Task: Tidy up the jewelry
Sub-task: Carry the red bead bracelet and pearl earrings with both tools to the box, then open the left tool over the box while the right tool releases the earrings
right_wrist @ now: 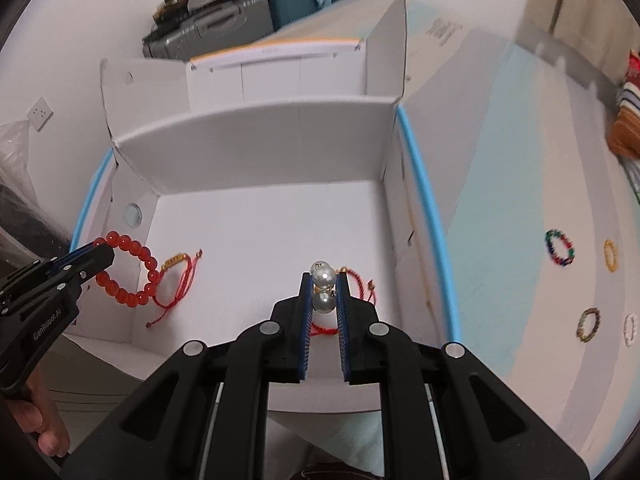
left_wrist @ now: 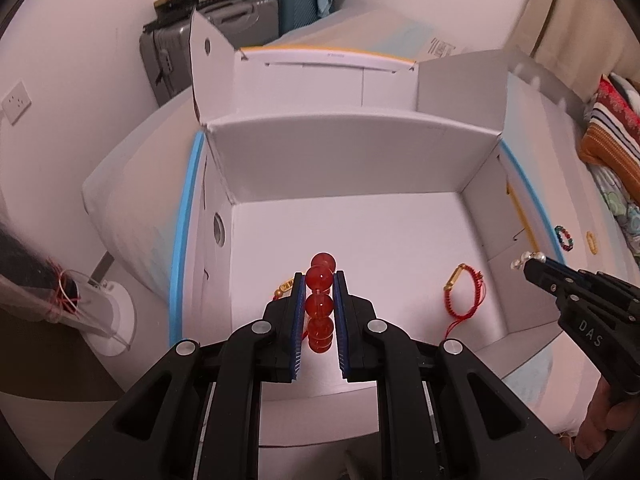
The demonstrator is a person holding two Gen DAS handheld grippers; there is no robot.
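Note:
In the left wrist view my left gripper [left_wrist: 319, 276] is shut on a red bead bracelet [left_wrist: 320, 304], held over the floor of an open white cardboard box [left_wrist: 352, 136]. My right gripper [left_wrist: 529, 267] comes in from the right over the box wall. In the right wrist view that gripper [right_wrist: 323, 278] is shut on a pearl piece [right_wrist: 323, 276] above the box [right_wrist: 260, 140]. The left gripper [right_wrist: 100, 254] holds the red bead bracelet [right_wrist: 132, 248] at the left. Two red string bracelets [right_wrist: 180, 276] [right_wrist: 358, 278] lie on the box floor.
On the bedding right of the box lie a multicoloured bracelet [right_wrist: 559, 247], a yellow ring [right_wrist: 609, 255], a brown bracelet [right_wrist: 589, 323] and a white one [right_wrist: 630, 330]. Suitcases [left_wrist: 224, 28] stand behind. Striped cushions [left_wrist: 612, 132] sit far right. A hand [right_wrist: 44, 428] grips the left handle.

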